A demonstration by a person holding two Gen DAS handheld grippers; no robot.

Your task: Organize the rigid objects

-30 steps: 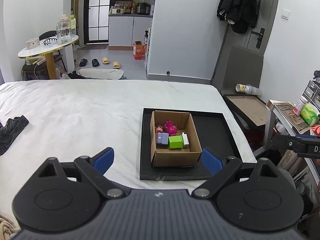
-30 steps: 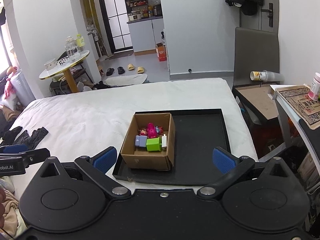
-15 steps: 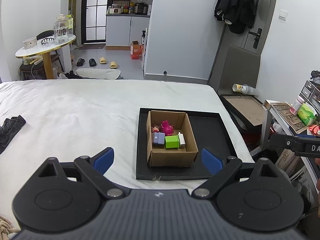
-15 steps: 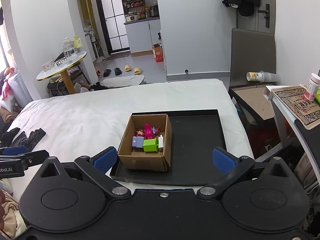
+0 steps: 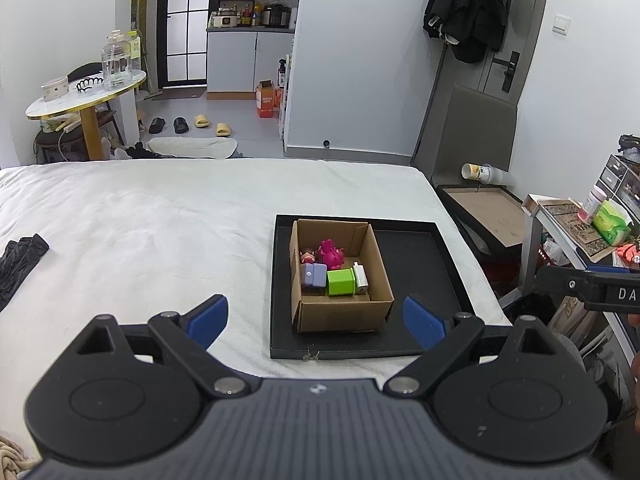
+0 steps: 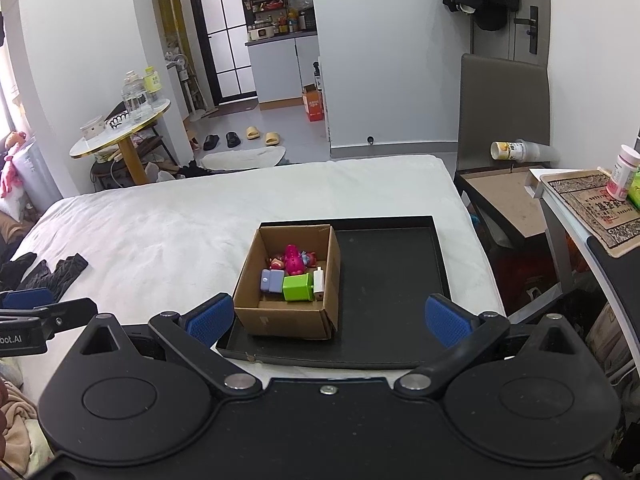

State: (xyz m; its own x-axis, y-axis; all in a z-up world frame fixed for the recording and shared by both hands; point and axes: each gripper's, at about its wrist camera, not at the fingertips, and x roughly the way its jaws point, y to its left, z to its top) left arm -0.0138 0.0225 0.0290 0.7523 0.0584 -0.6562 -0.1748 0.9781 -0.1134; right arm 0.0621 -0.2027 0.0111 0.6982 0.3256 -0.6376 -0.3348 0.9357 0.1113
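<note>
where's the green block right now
The bright green plastic block lies inside the open brown cardboard box, near its front wall, between a lavender block and a small white piece. The box sits on the left part of the black tray.

White walls, a grey floor (image 5: 240, 148), a round table (image 5: 84, 94) and a white-sheeted bed (image 5: 160, 232).
</note>
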